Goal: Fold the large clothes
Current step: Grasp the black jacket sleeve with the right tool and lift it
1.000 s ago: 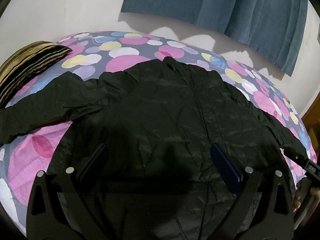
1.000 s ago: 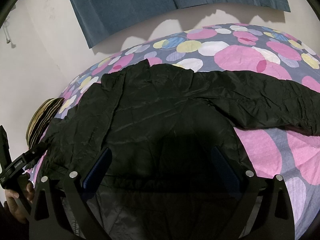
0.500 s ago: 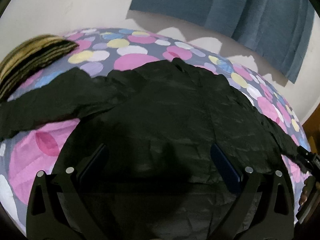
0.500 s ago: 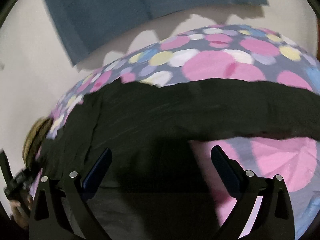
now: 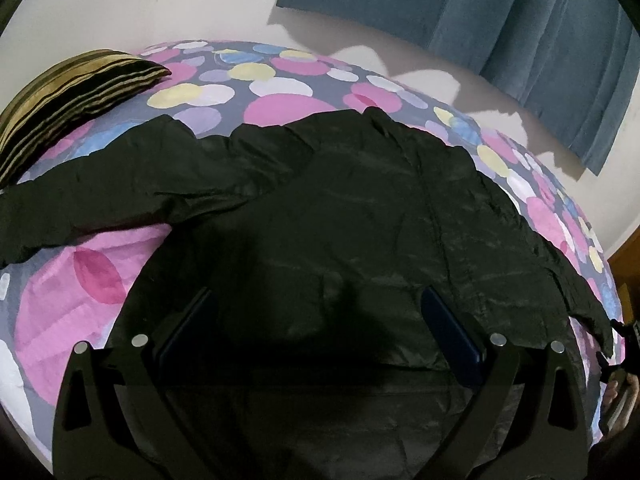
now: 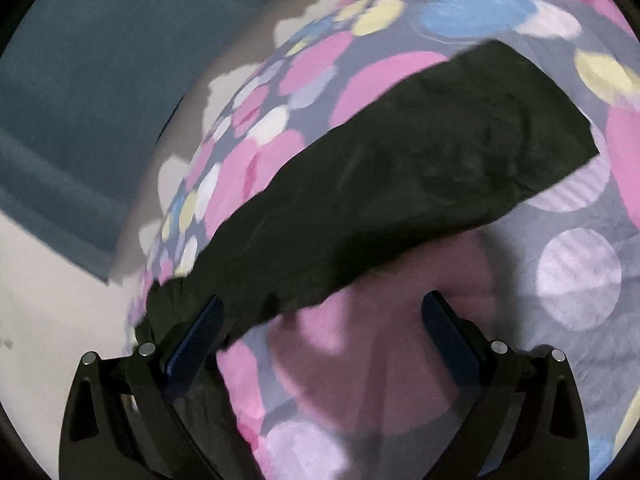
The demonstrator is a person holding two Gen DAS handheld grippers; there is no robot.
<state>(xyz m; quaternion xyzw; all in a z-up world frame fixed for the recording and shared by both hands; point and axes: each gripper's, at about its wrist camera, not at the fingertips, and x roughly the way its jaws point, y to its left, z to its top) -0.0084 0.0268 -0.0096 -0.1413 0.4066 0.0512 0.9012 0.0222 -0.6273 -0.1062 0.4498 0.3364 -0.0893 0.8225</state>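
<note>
A black jacket (image 5: 340,220) lies spread on the bed (image 5: 80,292); both grippers, left (image 5: 316,340) and right (image 6: 320,340), hover, fingers wide (nothing held). Likely next: grasping the right sleeve (image 6: 400,168).

One black jacket (image 5: 340,216) on one dotted bedsheet (image 5: 280,84); one striped pillow (image 5: 72,92); one blue curtain (image 5: 500,24); two grippers, left gripper (image 5: 316,332) and right gripper (image 6: 320,336).

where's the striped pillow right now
In the left wrist view, the striped pillow lies at the bed's far left corner, on the polka-dot sheet, just beyond the black jacket's outstretched sleeve.
</note>
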